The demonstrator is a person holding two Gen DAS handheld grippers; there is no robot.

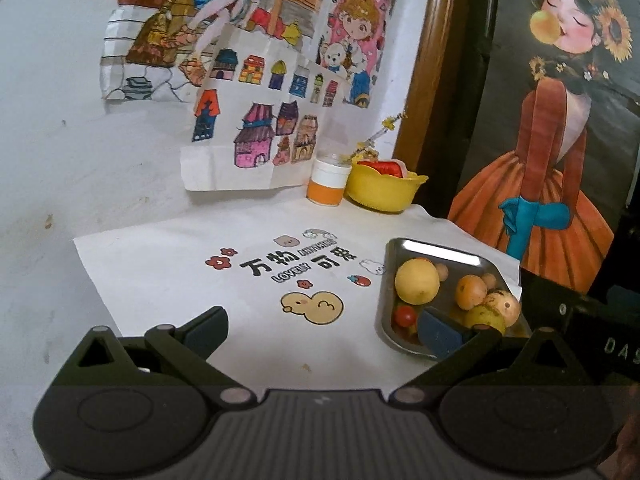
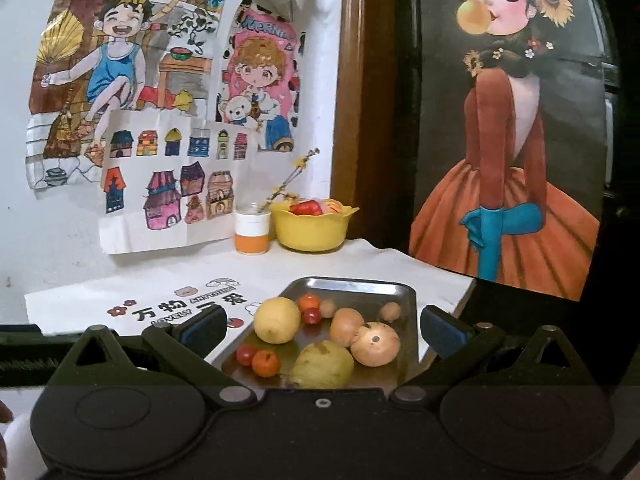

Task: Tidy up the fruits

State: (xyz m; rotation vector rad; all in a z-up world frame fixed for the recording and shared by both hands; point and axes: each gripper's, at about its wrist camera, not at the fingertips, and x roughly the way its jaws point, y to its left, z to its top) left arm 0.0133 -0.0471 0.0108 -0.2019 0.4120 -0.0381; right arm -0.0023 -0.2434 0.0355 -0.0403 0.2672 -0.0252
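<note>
A steel tray lies on the white cloth and holds several fruits: a round yellow fruit, a pear, an orange one, cherry tomatoes and small brown ones. My right gripper is open, its fingers straddling the tray's near end with nothing held. My left gripper is open over the cloth left of the tray, its right finger above the tray's near corner. A yellow bowl at the back holds red fruit.
An orange-and-white jar with a yellow sprig stands left of the bowl. Drawings hang on the white wall behind. A dark panel with a painted figure stands at the right. The printed cloth covers the table.
</note>
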